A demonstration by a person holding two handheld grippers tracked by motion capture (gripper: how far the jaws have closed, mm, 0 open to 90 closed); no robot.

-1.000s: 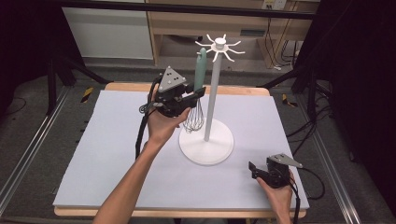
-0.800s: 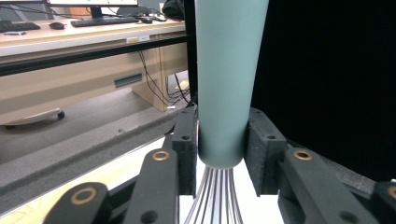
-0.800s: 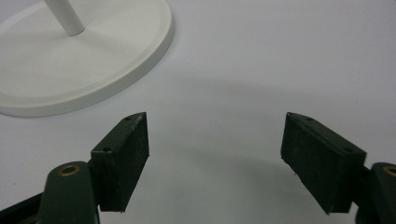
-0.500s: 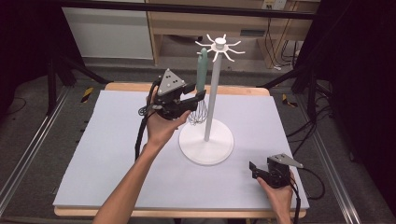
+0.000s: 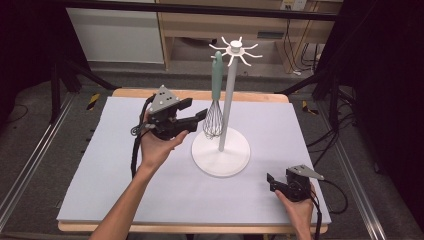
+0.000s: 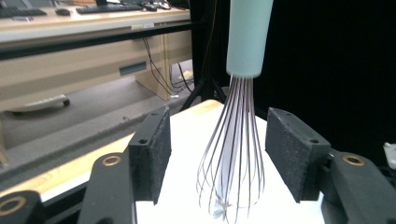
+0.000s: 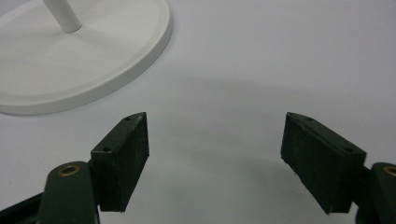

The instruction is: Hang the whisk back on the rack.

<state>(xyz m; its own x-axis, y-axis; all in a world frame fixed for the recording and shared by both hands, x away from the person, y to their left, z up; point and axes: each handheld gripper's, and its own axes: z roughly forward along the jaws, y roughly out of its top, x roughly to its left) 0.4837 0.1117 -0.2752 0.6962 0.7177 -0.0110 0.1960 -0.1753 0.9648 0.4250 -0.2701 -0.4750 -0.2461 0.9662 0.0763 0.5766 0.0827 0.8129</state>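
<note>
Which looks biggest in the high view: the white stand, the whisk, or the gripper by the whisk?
1. White stand, tallest, with a wide round base.
2. Whisk, long but thin.
3. Left gripper; it looks close to the whisk in size, and it sits nearer the camera, so that ranking is unsure.

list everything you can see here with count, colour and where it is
whisk: 1, pale green handle, metal wires, hanging from a hook of the stand, wires down
stand: 1, white, pole with hooks on a round base, middle of the mat
mat: 1, pale lilac-grey, covering the table
table: 1, light wood, edge showing round the mat
left gripper: 1, black with a grey plate, in the person's left hand beside the whisk wires; jaws have just been opening, wires between them untouched
right gripper: 1, black with a grey plate, low on the mat near the front right, jaws open
</note>
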